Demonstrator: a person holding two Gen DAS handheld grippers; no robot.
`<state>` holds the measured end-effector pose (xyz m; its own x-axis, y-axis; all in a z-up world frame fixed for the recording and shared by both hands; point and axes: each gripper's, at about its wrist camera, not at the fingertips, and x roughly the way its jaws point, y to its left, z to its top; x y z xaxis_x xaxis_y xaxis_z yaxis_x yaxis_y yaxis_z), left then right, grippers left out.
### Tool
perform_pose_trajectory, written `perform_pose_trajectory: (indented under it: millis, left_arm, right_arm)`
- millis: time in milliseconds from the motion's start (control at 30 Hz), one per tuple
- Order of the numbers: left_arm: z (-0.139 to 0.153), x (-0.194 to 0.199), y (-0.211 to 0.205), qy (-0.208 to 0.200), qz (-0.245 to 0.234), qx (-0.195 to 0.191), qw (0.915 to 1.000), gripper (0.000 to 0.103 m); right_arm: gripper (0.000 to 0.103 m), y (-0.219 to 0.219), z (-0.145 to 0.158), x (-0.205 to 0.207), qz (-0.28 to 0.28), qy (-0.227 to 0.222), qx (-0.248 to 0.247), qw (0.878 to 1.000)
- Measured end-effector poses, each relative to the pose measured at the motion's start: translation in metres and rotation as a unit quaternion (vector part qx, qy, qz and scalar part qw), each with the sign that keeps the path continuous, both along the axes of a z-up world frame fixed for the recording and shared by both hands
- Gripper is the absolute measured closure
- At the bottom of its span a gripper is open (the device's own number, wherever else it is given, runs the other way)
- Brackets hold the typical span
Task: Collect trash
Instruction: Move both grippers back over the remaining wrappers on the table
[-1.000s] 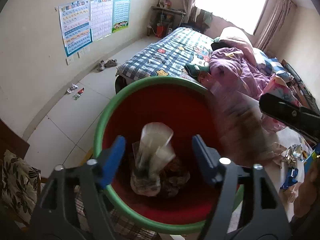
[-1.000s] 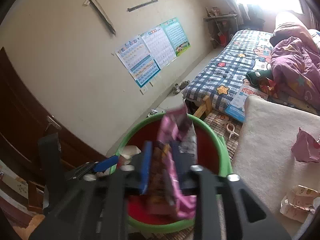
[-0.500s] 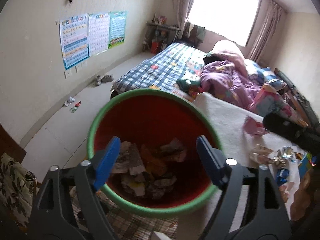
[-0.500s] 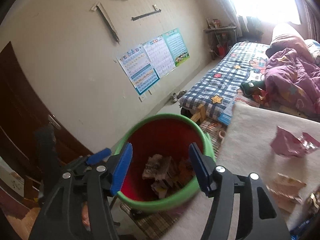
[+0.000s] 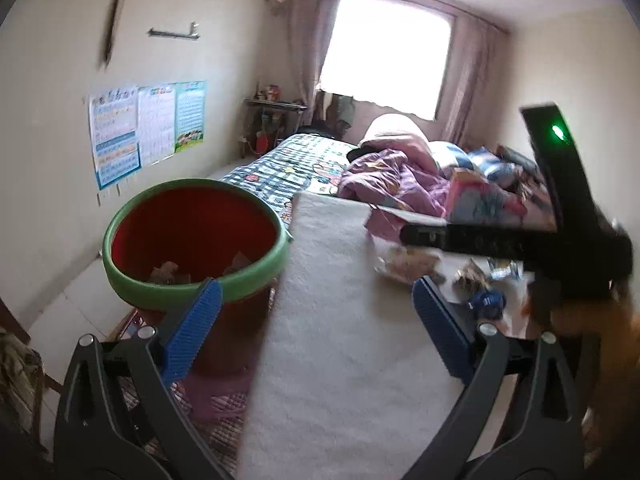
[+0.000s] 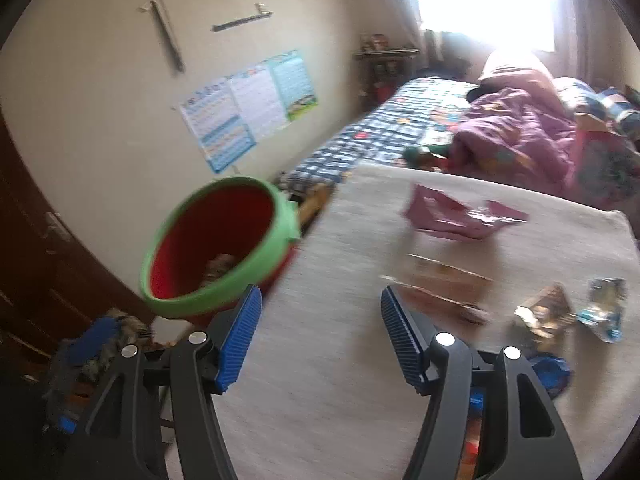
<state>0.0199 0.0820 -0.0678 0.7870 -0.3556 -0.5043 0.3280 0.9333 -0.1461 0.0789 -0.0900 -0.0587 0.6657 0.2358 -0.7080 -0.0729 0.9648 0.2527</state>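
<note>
Bedroom with a bright window and a messy bed [image 5: 320, 164] at the back, and a pale table [image 5: 344, 320] filling most of my view. Both cameras are pretty blurry right now.

My left claw [image 5: 316, 336] has just been opening and its jaws stand wide with nothing between them, hanging over bare table. At 10 o'clock from it sits the red bin [image 5: 192, 236] with the green rim, just off the table's left edge, some scraps already down inside. The right claw [image 6: 320, 336] also stands open and empty, jaws a bit narrower than the left.

Trash left on the table in the right view: a pink wrapper [image 6: 460, 220] at 1 o'clock, a brownish wrapper [image 6: 444, 284] just past the right blue pad, then a crumpled brown piece [image 6: 548, 316] and a blue-white packet [image 6: 606, 308] out at 3 o'clock, lying near each other.
</note>
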Motion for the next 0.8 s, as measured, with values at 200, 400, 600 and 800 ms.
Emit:
perform_pose_trajectory:
  millis: [200, 400, 600, 800]
  left_arm:
    - [-0.016, 0.002, -0.014, 0.027, 0.031, 0.018, 0.999, 0.009]
    - [-0.022, 0.029, -0.036, 0.061, 0.067, -0.022, 0.9956, 0.009]
    - [-0.011, 0.045, -0.097, 0.08, -0.005, -0.014, 0.9966, 0.009]
    - [-0.026, 0.051, -0.176, 0.144, -0.162, 0.077, 0.9731, 0.009]
  right_arm:
    - [0.042, -0.046, -0.004, -0.014, -0.039, -0.005, -0.002, 0.999]
    - [0.033, -0.117, -0.021, -0.047, -0.1, 0.006, 0.025, 0.995]
    - [0.033, -0.178, -0.038, -0.064, -0.117, 0.034, 0.031, 0.992]
    - [0.033, -0.237, -0.052, -0.07, -0.14, 0.049, 0.046, 0.988]
